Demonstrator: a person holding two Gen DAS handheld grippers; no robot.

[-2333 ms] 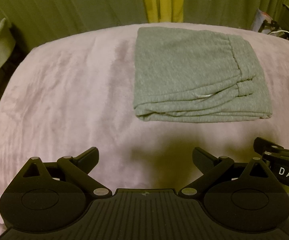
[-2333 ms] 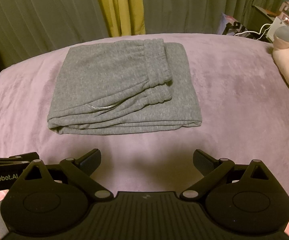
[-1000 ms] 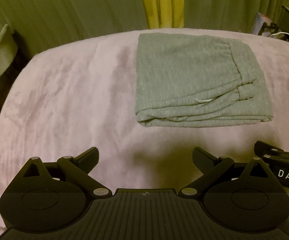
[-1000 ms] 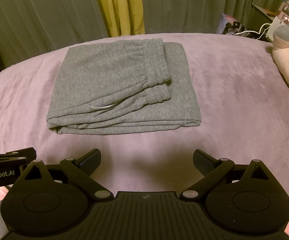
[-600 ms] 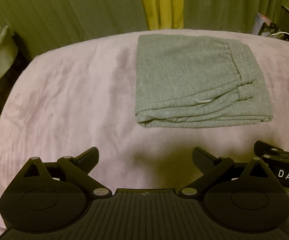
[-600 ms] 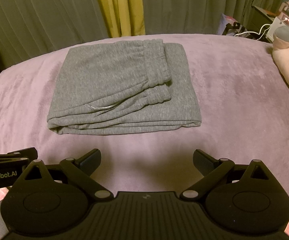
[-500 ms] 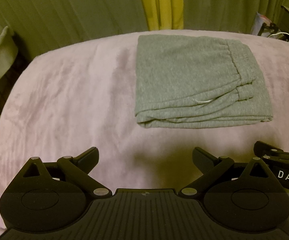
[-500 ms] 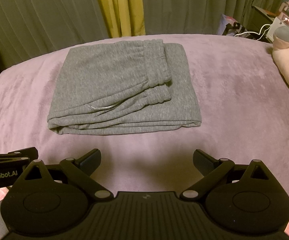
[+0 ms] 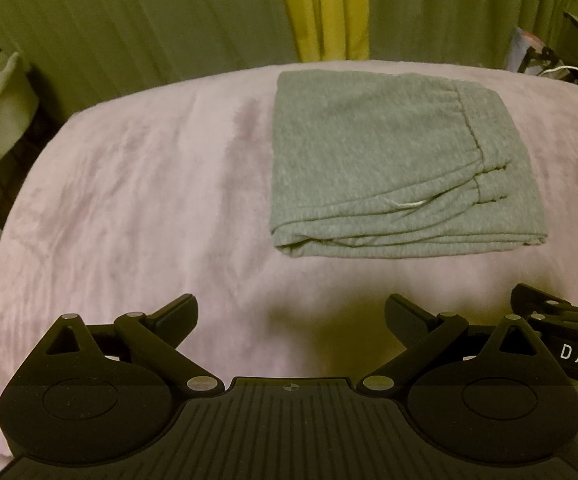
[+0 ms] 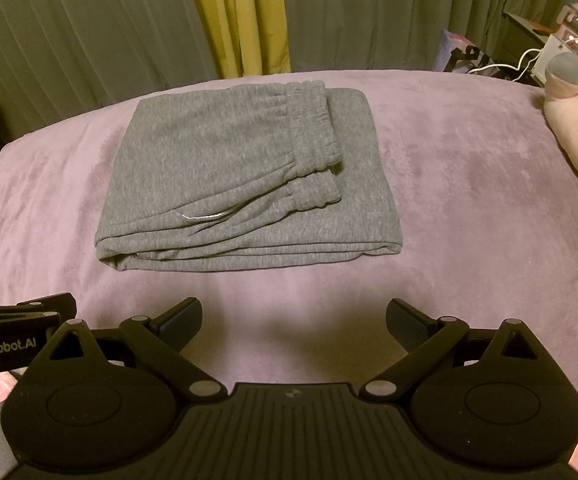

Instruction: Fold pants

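Pants (image 10: 245, 184) folded, edges clear; claws (image 9: 291, 320) (image 10: 293, 320) apart.

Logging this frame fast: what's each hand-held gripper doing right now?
Left hand-held gripper: open, holding nothing, short of the folded pants.
Right hand-held gripper: open, holding nothing.

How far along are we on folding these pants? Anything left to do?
Done: the grey pants lie in a compact rectangular stack on the purple blanket, layered edges toward the cameras, waistband on top. In hand: nothing; the left gripper and right gripper are both open, short of the stack and not touching it. Left: apparently nothing essential; at most, squaring the slightly uneven near edges.
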